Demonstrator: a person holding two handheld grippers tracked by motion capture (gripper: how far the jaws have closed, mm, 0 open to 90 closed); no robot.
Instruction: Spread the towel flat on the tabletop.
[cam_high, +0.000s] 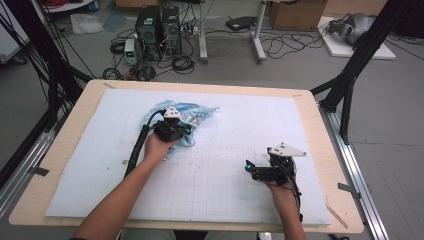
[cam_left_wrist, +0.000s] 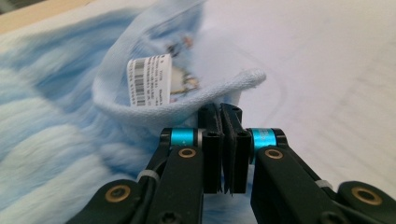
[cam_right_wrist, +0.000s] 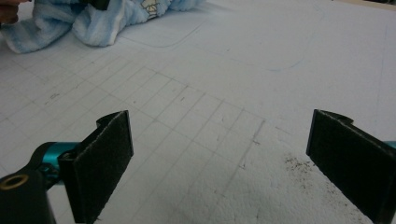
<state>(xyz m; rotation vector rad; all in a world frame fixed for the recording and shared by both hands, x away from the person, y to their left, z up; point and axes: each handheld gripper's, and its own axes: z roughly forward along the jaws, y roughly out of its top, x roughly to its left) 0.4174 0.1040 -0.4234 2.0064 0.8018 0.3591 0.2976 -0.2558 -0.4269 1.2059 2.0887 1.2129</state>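
Nearest the lens in the left gripper view, the left hand-held gripper has its black jaws pressed together on the ribbed hem of a fluffy pale-blue garment, just beside the white barcode label sewn inside its opening. That garment lies crumpled on the white gridded mat covering the counter, toward the mat's far left part. The right hand-held gripper rests low over the mat's near right part, well apart from the garment, jaws spread wide with nothing between them, as its own view shows.

From here the risk sits in the thin pinch. Only the edge of the hem appears caught, so a quick lift could let the soft fabric slide out of the pads. Because the bulk of the garment lies bunched, a pull from one corner may drag the whole heap across the mat instead of opening it, unless the idle right gripper comes in to hold another edge.
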